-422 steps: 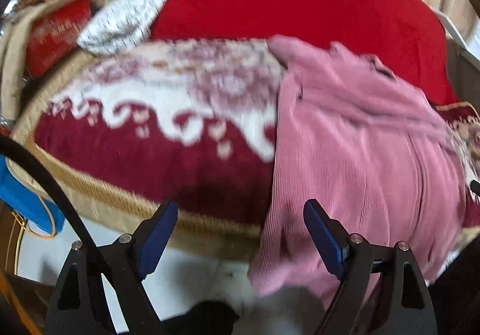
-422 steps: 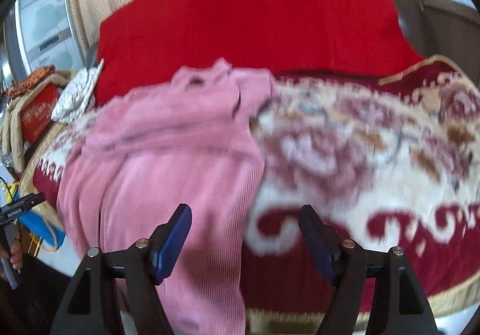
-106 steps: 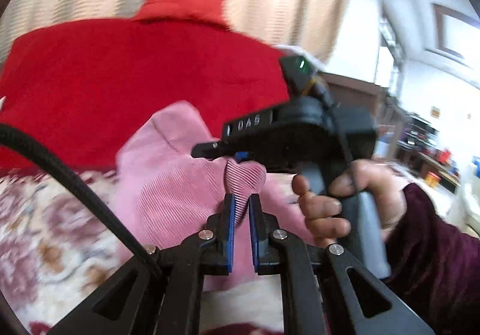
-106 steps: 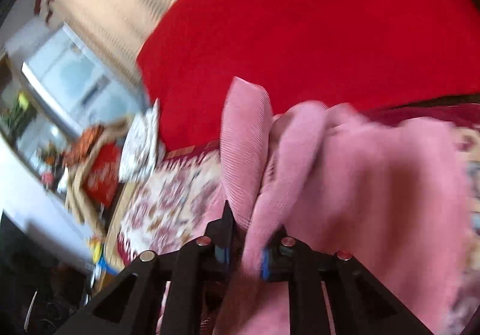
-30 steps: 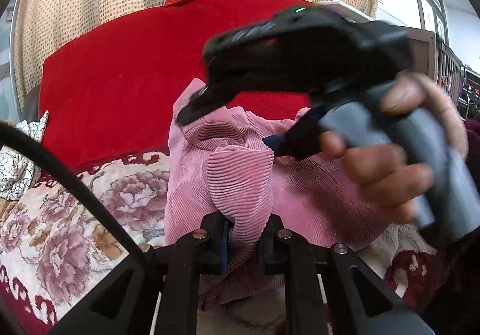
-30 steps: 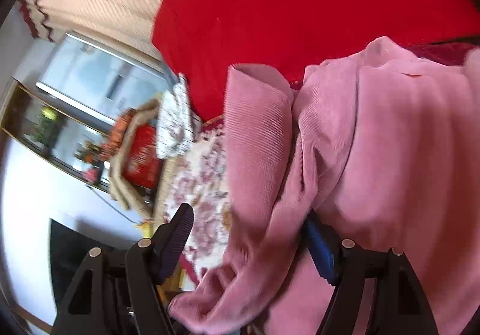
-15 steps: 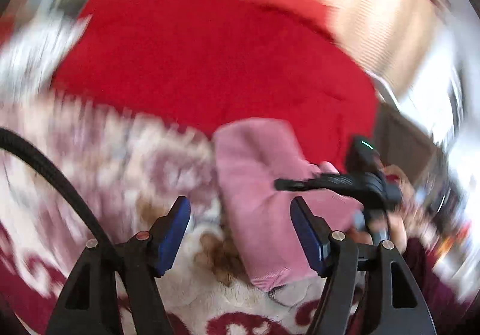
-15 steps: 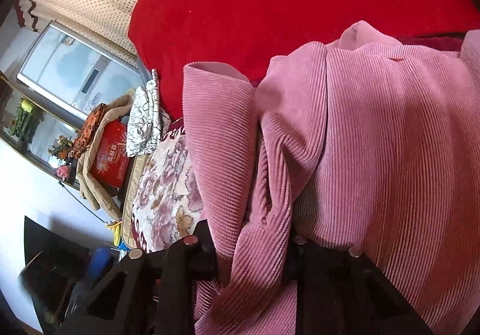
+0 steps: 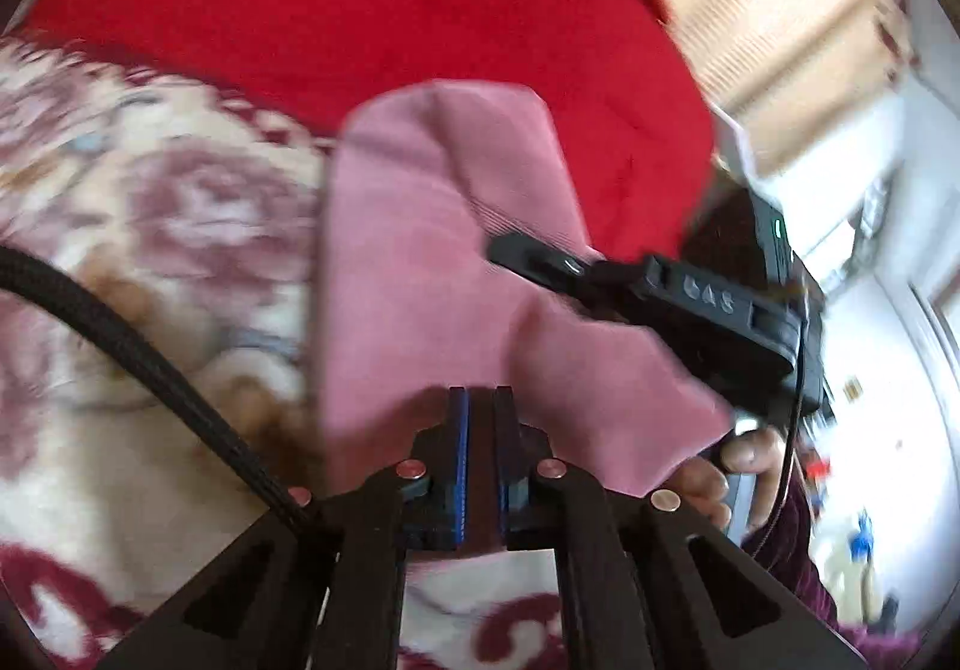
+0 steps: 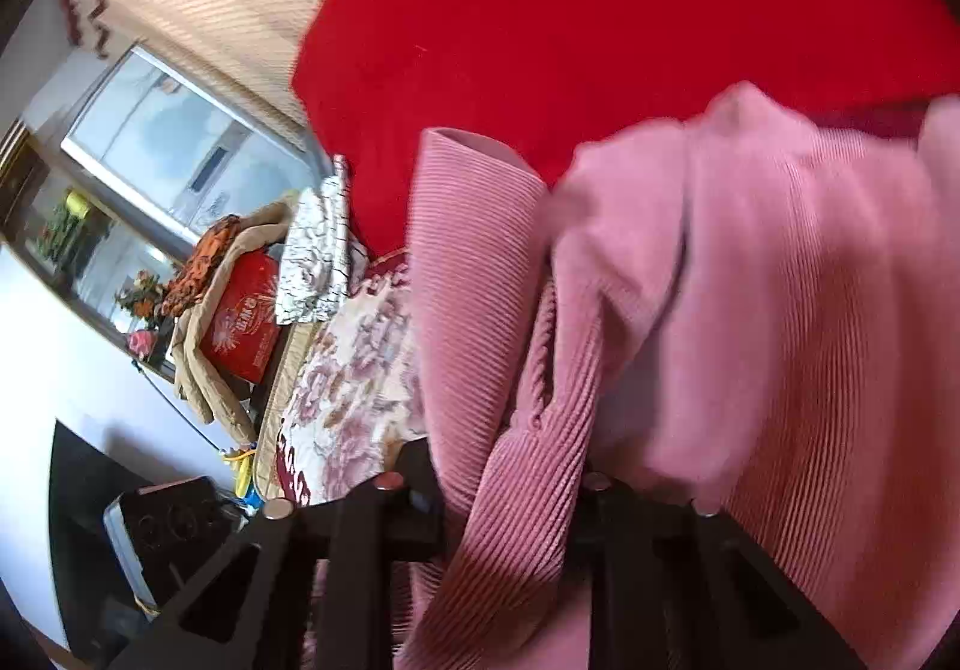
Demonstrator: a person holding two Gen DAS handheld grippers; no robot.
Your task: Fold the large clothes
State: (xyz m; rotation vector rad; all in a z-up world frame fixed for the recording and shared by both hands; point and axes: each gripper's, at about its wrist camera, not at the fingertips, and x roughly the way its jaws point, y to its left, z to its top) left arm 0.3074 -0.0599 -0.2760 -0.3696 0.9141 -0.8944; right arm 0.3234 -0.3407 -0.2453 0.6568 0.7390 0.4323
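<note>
A pink corduroy garment (image 9: pixel 420 250) lies bunched on the floral bedspread (image 9: pixel 150 220) in front of a red backrest (image 9: pixel 360 10). My left gripper (image 9: pixel 480 391) is shut, its blue pads pinching the garment's near lower edge. In the same view the right gripper (image 9: pixel 690 310), held by a hand (image 9: pixel 744 454), reaches into the cloth from the right. The right wrist view shows my right gripper (image 10: pixel 510 466) with its jaws closing on a thick upright fold of the pink garment (image 10: pixel 780 310). The fold fills the gap and hides the pads.
At the bed's left end stand a red box in a beige bag (image 10: pixel 243 322) and a white patterned cloth (image 10: pixel 318 250). A glass-fronted cabinet (image 10: pixel 168 142) and beige curtains stand behind them. The floral bedspread (image 10: pixel 348 388) stretches to the left of the garment.
Half a second ago the left jaws stood wide open beside the garment; now they are shut at its lower edge and the view has rolled. The right gripper shut on its fold.
</note>
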